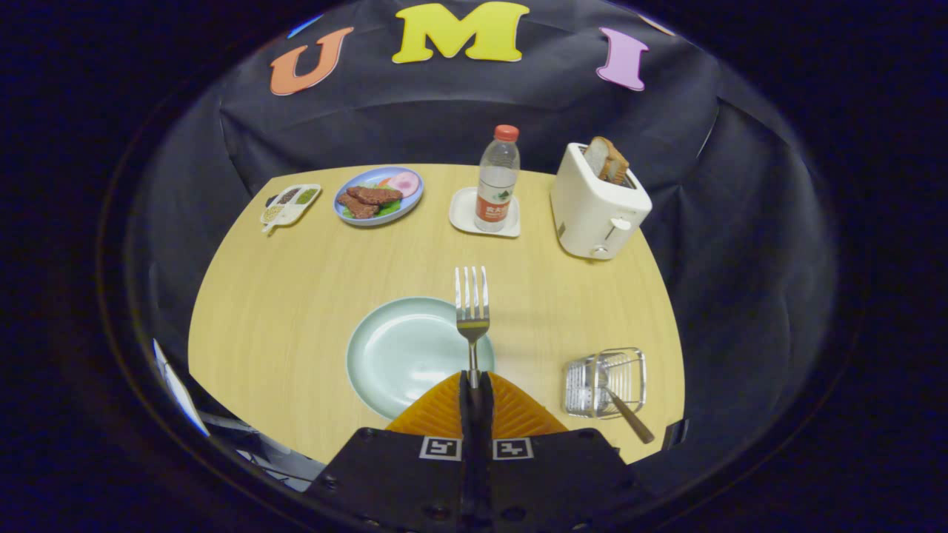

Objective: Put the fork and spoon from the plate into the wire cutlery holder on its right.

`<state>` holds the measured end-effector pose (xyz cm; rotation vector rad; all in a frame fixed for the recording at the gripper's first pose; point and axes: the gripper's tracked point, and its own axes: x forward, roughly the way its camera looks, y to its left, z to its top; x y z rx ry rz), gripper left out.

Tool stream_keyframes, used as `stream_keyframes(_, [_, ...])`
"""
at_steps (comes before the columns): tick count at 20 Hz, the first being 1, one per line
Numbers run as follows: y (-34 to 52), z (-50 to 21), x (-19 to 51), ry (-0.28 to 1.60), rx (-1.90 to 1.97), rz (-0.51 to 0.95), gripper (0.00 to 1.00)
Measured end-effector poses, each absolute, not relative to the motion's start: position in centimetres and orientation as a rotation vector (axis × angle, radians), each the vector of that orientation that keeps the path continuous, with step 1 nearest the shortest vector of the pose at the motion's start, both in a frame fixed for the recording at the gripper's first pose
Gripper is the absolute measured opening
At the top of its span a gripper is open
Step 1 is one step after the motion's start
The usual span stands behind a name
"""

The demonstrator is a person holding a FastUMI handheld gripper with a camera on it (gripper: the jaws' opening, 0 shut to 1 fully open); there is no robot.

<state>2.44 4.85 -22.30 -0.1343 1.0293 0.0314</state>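
Note:
My gripper (474, 379) is shut on the handle of a silver fork (472, 303), whose tines point straight ahead, away from me. The fork is held up in the air over the right part of a pale green plate (396, 355) on the wooden table. The plate's visible surface is bare. To the right of the plate stands the wire cutlery holder (603, 381). A utensil with a brown handle (629, 418) sticks out of the holder toward me, its head hidden inside the wire.
Beyond the plate a water bottle (497, 181) stands on a white coaster. A white toaster (596, 203) with bread is at the back right. A blue plate of food (378, 196) and a small condiment tray (290, 203) sit at the back left.

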Motion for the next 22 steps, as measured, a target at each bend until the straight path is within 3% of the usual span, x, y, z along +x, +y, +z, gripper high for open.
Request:
stream_keyframes(11, [-11.3,-22.5,1.0,1.263,-0.045,0.003,0.01])
stream_keyframes(14, [-11.3,-22.7,0.4,1.345,-0.032,0.076,0.01])
stream_keyframes(22, [-11.2,-25.3,-1.0,1.573,0.022,0.098,0.01])
